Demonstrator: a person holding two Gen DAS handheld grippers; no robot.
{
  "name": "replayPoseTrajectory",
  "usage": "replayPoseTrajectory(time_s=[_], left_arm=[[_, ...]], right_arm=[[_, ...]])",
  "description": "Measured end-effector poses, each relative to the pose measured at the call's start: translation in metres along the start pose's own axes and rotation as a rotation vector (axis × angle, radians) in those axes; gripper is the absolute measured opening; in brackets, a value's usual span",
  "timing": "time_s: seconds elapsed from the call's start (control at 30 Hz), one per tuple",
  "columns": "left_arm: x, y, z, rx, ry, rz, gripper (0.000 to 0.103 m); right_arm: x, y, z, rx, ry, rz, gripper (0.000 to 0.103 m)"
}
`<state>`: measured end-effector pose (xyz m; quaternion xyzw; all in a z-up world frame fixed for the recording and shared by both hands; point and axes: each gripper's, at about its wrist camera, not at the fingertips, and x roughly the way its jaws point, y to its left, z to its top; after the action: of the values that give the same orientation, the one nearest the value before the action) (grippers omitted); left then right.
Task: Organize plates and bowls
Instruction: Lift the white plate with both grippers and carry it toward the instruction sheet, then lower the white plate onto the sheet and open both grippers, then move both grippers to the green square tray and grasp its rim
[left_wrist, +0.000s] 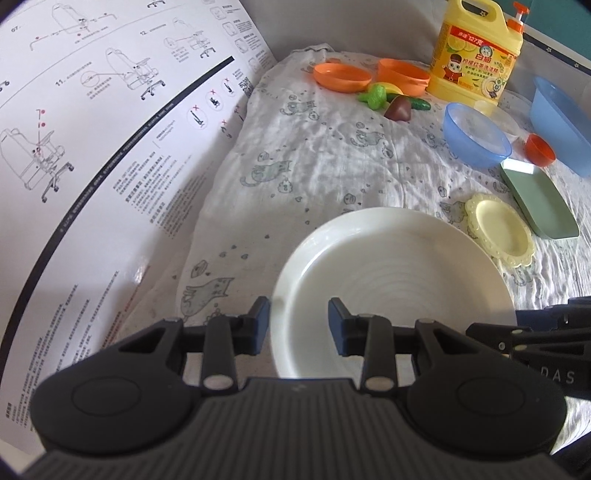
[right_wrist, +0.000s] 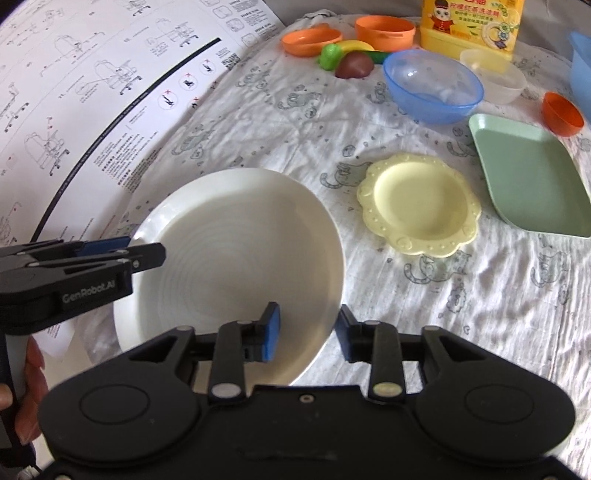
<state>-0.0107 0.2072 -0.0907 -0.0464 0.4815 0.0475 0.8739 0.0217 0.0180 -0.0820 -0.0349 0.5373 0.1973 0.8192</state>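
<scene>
1. The white plate (right_wrist: 236, 254) lies on the cat-print cloth (right_wrist: 461, 314), beside the yellow plate (right_wrist: 419, 205)
2. Left gripper (left_wrist: 298, 325): jaws straddle the plate's left rim, grip unclear
3. Right gripper (right_wrist: 308, 334): jaws parted around its right rim, not pressing

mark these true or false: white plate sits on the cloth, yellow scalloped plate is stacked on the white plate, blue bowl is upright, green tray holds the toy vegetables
1. The white plate sits on the cloth: true.
2. The yellow scalloped plate is stacked on the white plate: false, it lies beside it on the cloth, apart.
3. The blue bowl is upright: true.
4. The green tray holds the toy vegetables: false, they lie on the cloth by the orange dishes.
</scene>
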Motion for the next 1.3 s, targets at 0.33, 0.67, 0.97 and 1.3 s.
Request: replayPoseTrajectory(time_s=[0.33, 0.67, 0.97, 1.3], left_arm=[[-0.014, -0.002, 0.0, -0.019, -0.064, -0.004, 0.103], [-0.023, -0.014, 0.01, -0.045, -0.077, -0.008, 0.103], [-0.032, -0.04, 0.019, -0.005, -0.096, -0.02, 0.103], [-0.031, -0.085, 0.03, 0.061, -0.097, -0.044, 0.103]], right_arm=[[-0.016, 0.0, -0.004, -0.022, -0.044, 0.048, 0.099], [-0.035, -0.012, -0.01, -0.014, -0.088, 0.019, 0.103], [-0.051, -0.032, -0.014, 0.043, -0.131, -0.006, 0.103], [-0.065, -0.078, -0.025, 0.167, -0.174, -0.048, 0.103]])
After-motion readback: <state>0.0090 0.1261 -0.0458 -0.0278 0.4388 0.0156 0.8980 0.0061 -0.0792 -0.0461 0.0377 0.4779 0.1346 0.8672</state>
